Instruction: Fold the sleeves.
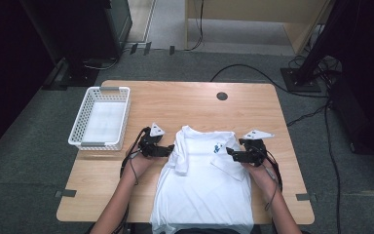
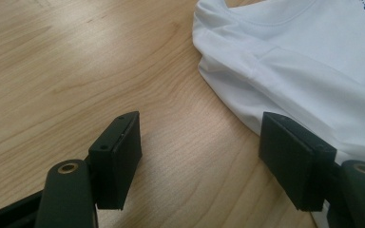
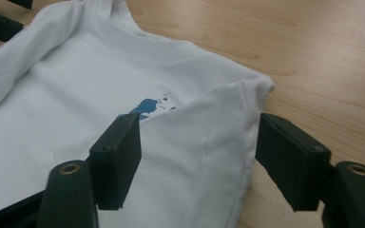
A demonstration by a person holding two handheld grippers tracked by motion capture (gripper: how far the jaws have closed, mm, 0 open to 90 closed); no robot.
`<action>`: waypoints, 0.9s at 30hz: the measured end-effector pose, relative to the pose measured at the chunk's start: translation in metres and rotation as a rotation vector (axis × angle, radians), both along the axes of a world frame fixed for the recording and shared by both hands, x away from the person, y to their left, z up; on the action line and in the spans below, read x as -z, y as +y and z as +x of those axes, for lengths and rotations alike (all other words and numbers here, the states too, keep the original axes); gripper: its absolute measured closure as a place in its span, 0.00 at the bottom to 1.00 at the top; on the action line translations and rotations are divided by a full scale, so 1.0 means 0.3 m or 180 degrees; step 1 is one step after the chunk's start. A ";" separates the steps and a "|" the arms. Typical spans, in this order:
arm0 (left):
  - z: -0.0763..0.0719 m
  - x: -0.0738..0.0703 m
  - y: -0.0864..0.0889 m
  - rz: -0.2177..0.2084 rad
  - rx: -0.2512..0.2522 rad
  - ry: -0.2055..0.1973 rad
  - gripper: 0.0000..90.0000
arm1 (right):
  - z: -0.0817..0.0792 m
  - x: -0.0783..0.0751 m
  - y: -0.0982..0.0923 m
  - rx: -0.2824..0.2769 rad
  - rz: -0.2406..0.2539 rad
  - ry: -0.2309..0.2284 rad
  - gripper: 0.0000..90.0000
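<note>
High view first: a white cotton T-shirt with a small blue print lies flat on the light wooden table, collar away from the person, hem at the near edge, both sleeves folded in over the chest. The left gripper rests just beside the shirt's left shoulder; in the left gripper view its jaws stand apart over bare wood, released, one jaw at the cloth's edge. The right gripper sits over the folded right sleeve; in the right gripper view its jaws straddle that sleeve without pressing on it, gripping nothing. A white plastic mesh basket stands well apart at the table's left.
</note>
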State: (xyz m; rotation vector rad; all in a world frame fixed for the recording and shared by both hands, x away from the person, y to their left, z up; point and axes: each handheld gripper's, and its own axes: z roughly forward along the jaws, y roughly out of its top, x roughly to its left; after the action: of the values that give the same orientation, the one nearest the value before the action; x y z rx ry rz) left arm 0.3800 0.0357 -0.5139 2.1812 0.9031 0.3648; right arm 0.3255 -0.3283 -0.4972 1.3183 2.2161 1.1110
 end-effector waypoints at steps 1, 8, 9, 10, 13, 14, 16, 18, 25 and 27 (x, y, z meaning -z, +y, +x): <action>0.000 0.001 -0.001 0.0008 0.0002 0.0013 0.34 | 0.000 -0.002 0.005 -0.0002 0.0011 0.0000 0.40; 0.000 0.006 0.001 0.0000 0.0003 0.0008 0.31 | 0.005 0.003 0.059 -0.0092 -0.0004 0.0027 0.44; 0.000 0.007 0.003 0.0009 0.0005 0.0007 0.30 | 0.005 0.003 0.068 -0.0101 0.0002 0.0031 0.44; 0.001 0.008 0.004 0.0010 0.0007 -0.0002 0.30 | 0.005 0.002 0.077 -0.0122 0.0001 0.0029 0.45; 0.000 0.009 0.005 0.0032 0.0003 -0.0029 0.30 | 0.004 0.002 0.109 -0.0173 -0.0001 0.0025 0.46; -0.001 0.010 0.006 0.0025 0.0002 -0.0037 0.30 | 0.004 0.003 0.116 -0.0183 -0.0002 0.0028 0.47; -0.002 0.011 0.007 0.0016 0.0000 -0.0041 0.30 | 0.004 0.006 0.128 -0.0189 0.0011 0.0044 0.48; -0.002 0.013 0.009 0.0002 0.0011 -0.0056 0.29 | 0.003 0.008 0.141 -0.0203 0.0008 0.0049 0.49; -0.003 0.018 0.015 -0.0029 0.0035 -0.0086 0.29 | 0.000 0.012 0.180 -0.0269 -0.0004 0.0060 0.51; -0.004 0.019 0.017 -0.0043 0.0039 -0.0095 0.29 | -0.001 0.012 0.191 -0.0289 0.0001 0.0052 0.52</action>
State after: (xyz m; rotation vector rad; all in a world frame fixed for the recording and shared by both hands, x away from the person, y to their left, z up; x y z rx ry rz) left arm 0.3789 0.0407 -0.5197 2.1626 0.8730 0.3834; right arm 0.3252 -0.2709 -0.5007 1.2422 2.3083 1.1361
